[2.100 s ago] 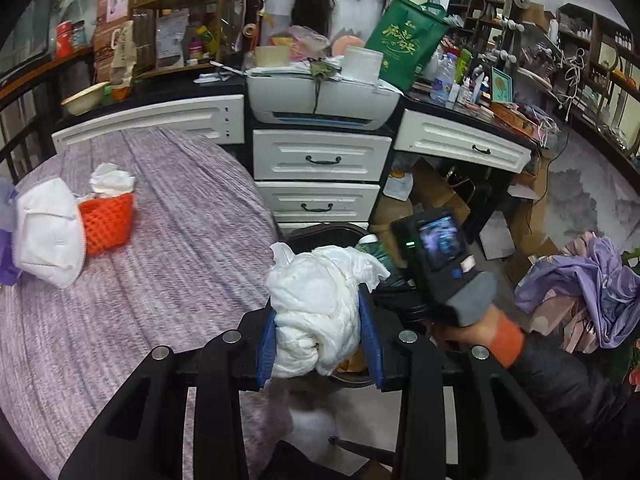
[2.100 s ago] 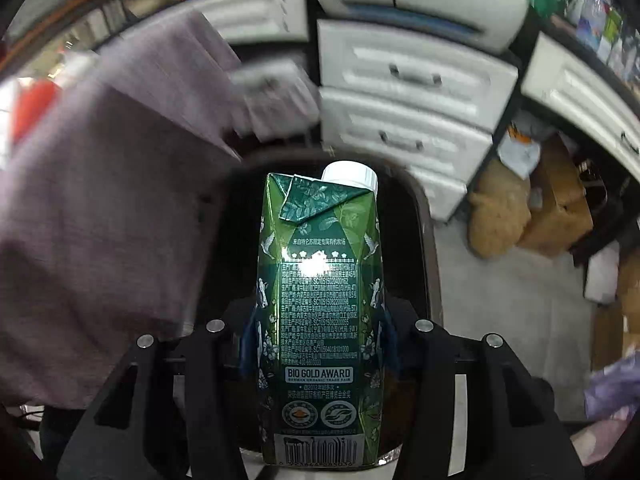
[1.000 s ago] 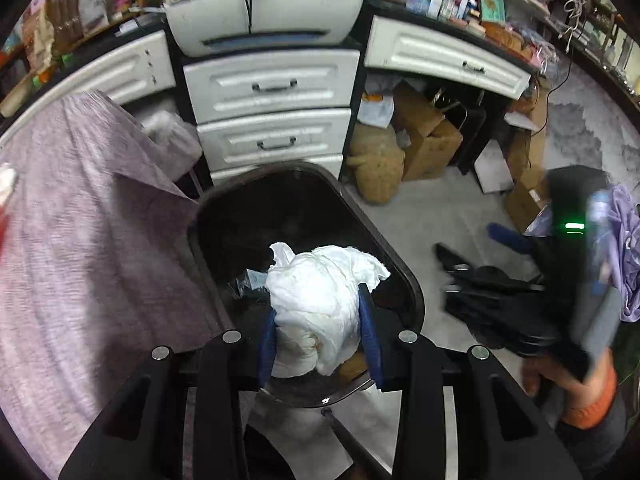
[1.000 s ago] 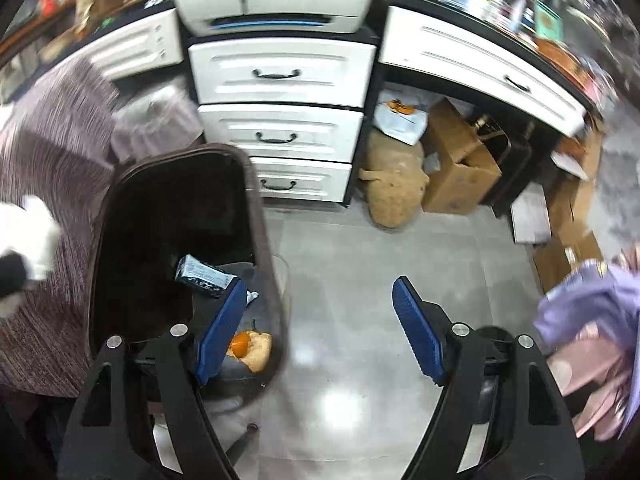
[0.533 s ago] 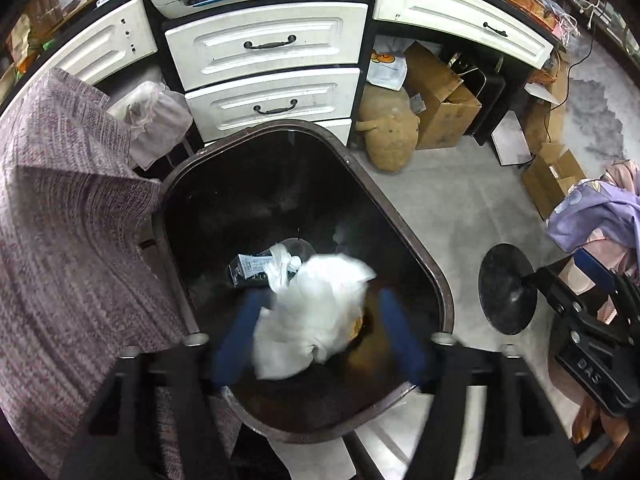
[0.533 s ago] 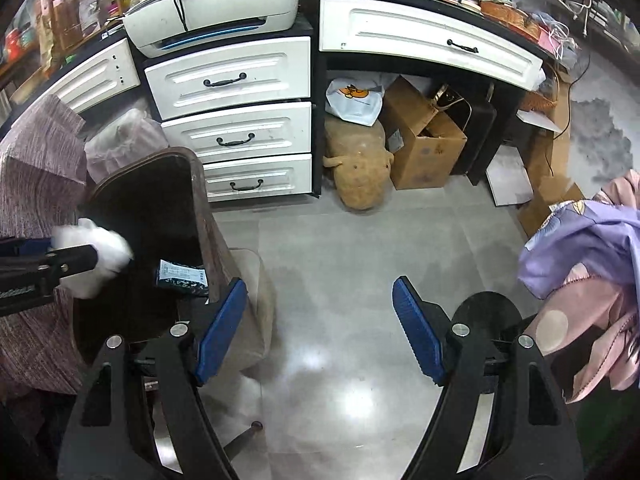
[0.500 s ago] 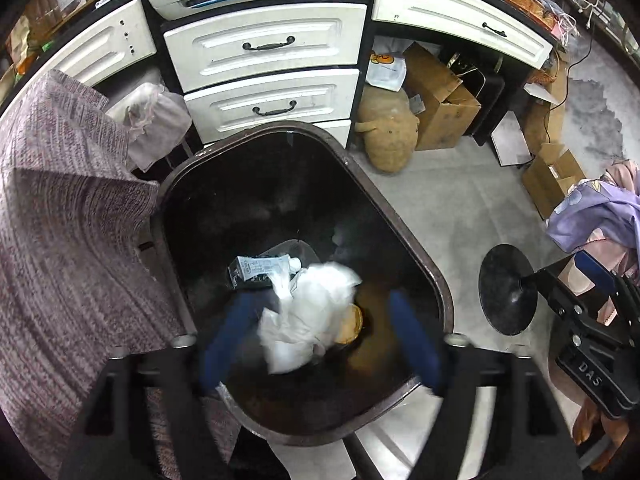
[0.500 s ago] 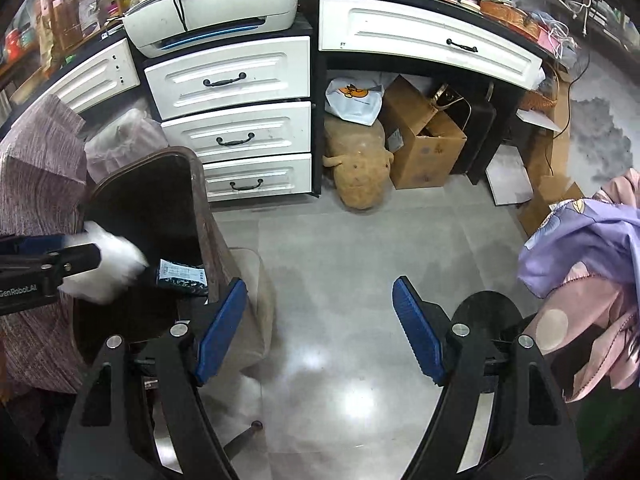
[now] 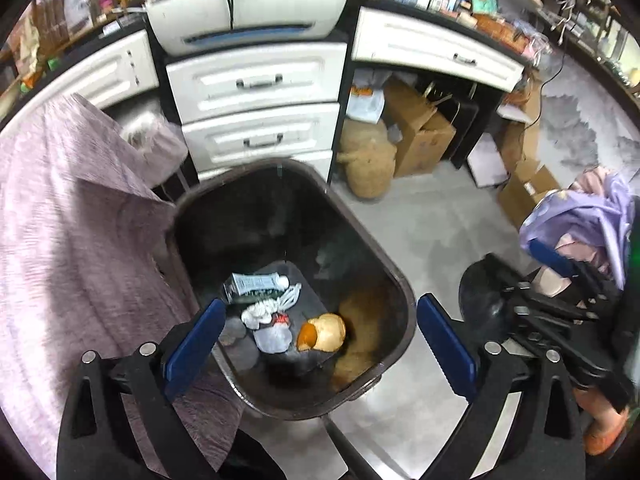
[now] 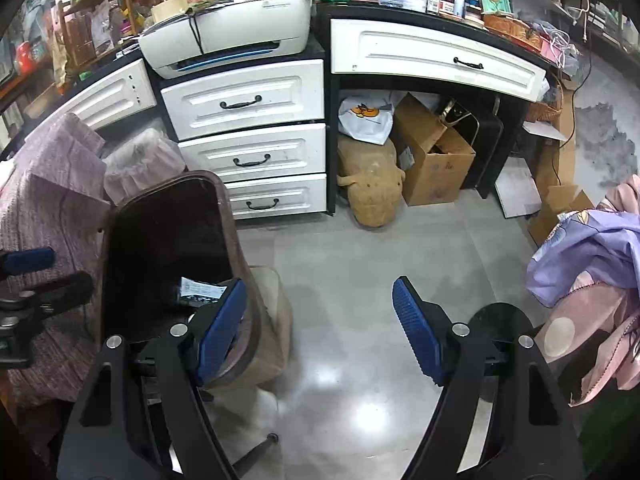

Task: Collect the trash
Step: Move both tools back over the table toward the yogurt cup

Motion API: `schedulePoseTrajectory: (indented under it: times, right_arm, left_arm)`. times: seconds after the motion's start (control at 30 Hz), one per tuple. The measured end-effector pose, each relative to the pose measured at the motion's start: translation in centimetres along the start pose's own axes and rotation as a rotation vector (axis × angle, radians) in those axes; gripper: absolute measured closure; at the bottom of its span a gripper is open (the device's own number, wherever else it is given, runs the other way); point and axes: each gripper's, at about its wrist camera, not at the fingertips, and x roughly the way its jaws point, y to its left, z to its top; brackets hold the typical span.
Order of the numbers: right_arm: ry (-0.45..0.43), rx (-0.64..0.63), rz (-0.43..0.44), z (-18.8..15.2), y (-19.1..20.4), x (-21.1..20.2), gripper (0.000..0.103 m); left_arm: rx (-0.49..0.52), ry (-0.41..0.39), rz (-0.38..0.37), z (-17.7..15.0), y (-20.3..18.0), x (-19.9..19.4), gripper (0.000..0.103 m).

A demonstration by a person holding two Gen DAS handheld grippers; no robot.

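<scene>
Since the frame of a second ago, when a white tissue wad was clamped between the left pads, that wad has been let go and is now seen lying at the bottom of the dark trash bin [image 9: 384,276], lower centre of the left wrist view. The left gripper [image 9: 316,346] hangs over the bin mouth with its jaws opening to nearly their widest and nothing between them. The right gripper [image 10: 320,330] is held wide apart over bare grey floor [image 10: 360,264], empty as it was a second ago.

For the release to be done well, the left jaws should be kept over the bin's middle until the drop has settled, then lifted clear of the rim without brushing the purple tablecloth [image 9: 68,240] at the left of the frame.

Only the left wrist view shows the bin's contents: the tissue wad [image 9: 268,316], a carton [image 9: 252,286] touching it above, and an orange-brown scrap [image 9: 322,332] just beside it. In the right wrist view only a corner of the carton [image 10: 198,291] is seen, but the drawers [image 10: 248,132] and cardboard box [image 10: 432,152] are seen sharply
</scene>
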Motion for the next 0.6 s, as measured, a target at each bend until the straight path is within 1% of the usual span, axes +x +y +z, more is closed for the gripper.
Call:
schedulePoseTrajectory:
  times: [0.1, 0.17, 0.23, 0.33, 0.43, 0.6]
  right_arm:
    - [-0.007, -0.011, 0.033, 0.0, 1.0, -0.4, 0.027]
    - [-0.012, -0.022, 0.050, 0.1, 1.9, -0.7, 0.027]
    - [-0.028, -0.034, 0.087, 0.2, 2.8, -1.2, 0.027]
    - [-0.059, -0.075, 0.142, 0.7, 4.9, -2.3, 0.023]
    - [-0.073, -0.109, 0.209, 1.3, 7.2, -3.1, 0.023]
    - [-0.091, -0.189, 0.300, 2.0, 11.9, -4.6, 0.022]
  left_arm:
    - [0.002, -0.039, -0.002, -0.2, 0.3, -2.2, 0.007]
    - [0.003, -0.063, 0.010, -0.4, 0.6, -3.6, 0.007]
    - [0.008, -0.096, 0.020, -0.6, 1.0, -5.3, 0.006]
    - [-0.004, -0.128, 0.046, -1.0, 2.0, -7.2, 0.006]
    - [-0.021, -0.147, 0.066, -1.8, 3.5, -9.1, 0.006]
    - [-0.060, -0.174, 0.133, -3.5, 6.4, -12.2, 0.006]
